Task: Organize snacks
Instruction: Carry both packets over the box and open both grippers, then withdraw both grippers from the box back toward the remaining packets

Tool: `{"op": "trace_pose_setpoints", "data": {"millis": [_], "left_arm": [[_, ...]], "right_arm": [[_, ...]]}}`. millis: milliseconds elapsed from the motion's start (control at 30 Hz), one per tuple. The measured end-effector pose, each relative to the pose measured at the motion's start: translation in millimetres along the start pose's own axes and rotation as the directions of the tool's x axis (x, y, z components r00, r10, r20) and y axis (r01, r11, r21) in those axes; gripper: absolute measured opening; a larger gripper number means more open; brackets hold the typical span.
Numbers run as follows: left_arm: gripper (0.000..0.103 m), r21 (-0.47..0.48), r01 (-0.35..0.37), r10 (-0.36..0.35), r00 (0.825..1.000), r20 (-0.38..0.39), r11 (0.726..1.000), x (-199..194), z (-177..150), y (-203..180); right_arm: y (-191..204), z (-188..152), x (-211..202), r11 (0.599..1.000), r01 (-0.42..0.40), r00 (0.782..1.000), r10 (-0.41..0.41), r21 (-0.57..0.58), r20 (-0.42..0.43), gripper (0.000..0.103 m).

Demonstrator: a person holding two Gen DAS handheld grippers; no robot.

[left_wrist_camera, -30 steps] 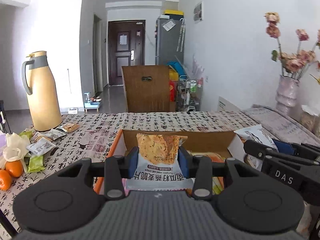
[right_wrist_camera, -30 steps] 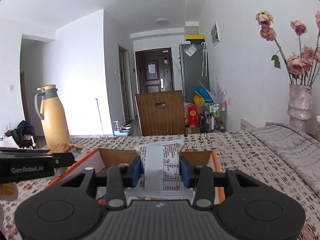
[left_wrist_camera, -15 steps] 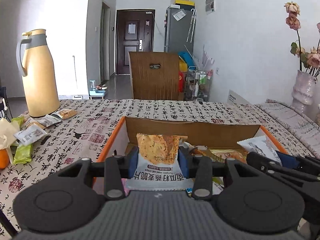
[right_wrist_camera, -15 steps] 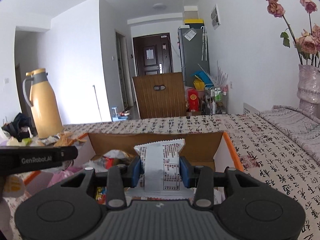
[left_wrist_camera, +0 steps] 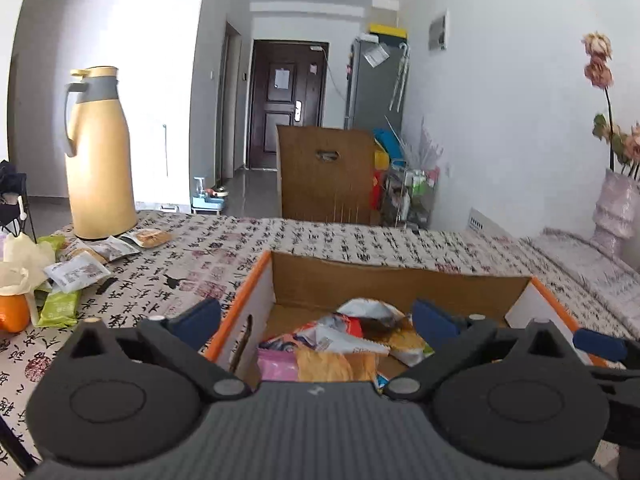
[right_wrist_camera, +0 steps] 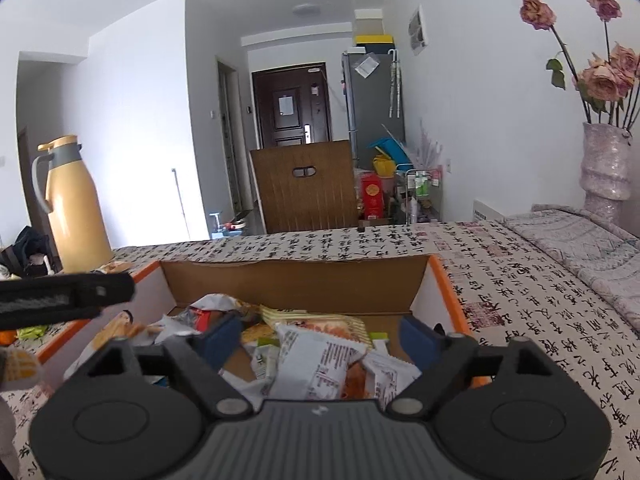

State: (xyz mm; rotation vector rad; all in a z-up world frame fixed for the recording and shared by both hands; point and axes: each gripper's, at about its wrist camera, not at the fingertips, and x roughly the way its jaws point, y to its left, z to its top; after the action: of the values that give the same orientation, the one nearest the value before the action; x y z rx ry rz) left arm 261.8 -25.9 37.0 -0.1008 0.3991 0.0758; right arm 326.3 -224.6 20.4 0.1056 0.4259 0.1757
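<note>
Your left gripper (left_wrist_camera: 316,318) opening wide, nothing between its pads, your right gripper (right_wrist_camera: 320,334) opening too, empty, both over the orange-edged box (right_wrist_camera: 288,280), snack packets (right_wrist_camera: 316,360) heaped inside, more packets (left_wrist_camera: 76,272) by the yellow jug (left_wrist_camera: 100,156).

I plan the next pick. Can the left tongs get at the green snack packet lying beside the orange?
Probably yes. The green snack packet lies uncovered on the tablecloth, left of the box, and the left tongs, opening over the box, grip nothing.
</note>
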Motion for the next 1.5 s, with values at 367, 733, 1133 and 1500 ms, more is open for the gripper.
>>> {"op": "trace_pose_setpoints", "data": {"millis": [367, 733, 1133, 1500], "left_arm": [[0.103, -0.025, 0.004, -0.004, 1.000, -0.008, 1.000, -0.4, 2.6, 2.9], [0.103, -0.035, 0.016, -0.016, 1.000, 0.003, 0.999, -21.7, 20.3, 0.7], [0.103, -0.031, 0.026, -0.026, 1.000, 0.014, 0.999, -73.0, 19.5, 16.6], [0.103, -0.009, 0.026, -0.026, 0.999, -0.043, 1.000, -107.0, -17.9, 37.4]], "right_arm": [[0.7, -1.0, 2.1, 1.000, 0.013, 1.000, -0.013, -0.006, -0.009, 0.103], [2.9, 12.1, -12.3, 1.000, 0.023, 1.000, -0.023, -0.008, 0.010, 0.103], [16.7, 6.5, -55.3, 1.000, -0.003, 1.000, 0.003, -0.027, 0.004, 0.103], [31.7, -24.1, -96.7, 0.999, -0.017, 0.999, 0.016, -0.046, -0.032, 0.103]]}}
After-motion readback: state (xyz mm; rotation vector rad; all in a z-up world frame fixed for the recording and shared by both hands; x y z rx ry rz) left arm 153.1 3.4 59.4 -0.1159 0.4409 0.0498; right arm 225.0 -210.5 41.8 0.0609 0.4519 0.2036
